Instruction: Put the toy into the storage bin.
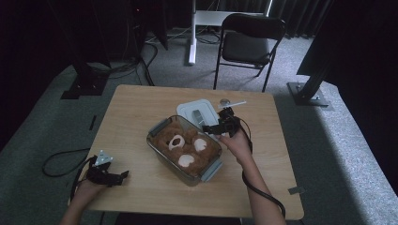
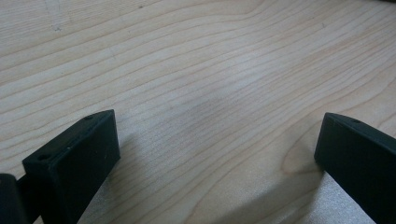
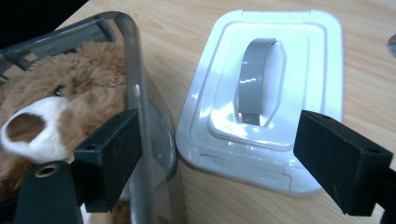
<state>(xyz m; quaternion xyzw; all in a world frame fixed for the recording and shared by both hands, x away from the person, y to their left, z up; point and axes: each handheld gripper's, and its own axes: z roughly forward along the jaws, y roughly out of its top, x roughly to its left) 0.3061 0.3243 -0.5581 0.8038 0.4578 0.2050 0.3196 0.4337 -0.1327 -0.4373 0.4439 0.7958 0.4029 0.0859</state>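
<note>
A clear plastic bin (image 1: pixel 159 127) with grey clips stands mid-table and holds a brown teddy bear (image 1: pixel 185 143) with a white muzzle and paws. Its white lid (image 1: pixel 195 110), with a grey handle, lies flat just behind it. My right gripper (image 1: pixel 207 128) hovers at the bin's far right corner. In the right gripper view, that gripper (image 3: pixel 219 158) is open, one jaw over the bin rim (image 3: pixel 140 93) and bear (image 3: pixel 60 93), the other by the lid (image 3: pixel 280 70). My left gripper (image 1: pixel 123 176) rests open at the front left with bare wood between its jaws (image 2: pixel 217 154).
A small round object (image 1: pixel 225 101) and a white stick (image 1: pixel 237 104) lie near the table's far edge. A black folding chair (image 1: pixel 251 40) stands beyond the table. A cable (image 1: pixel 56 161) loops on the floor at left.
</note>
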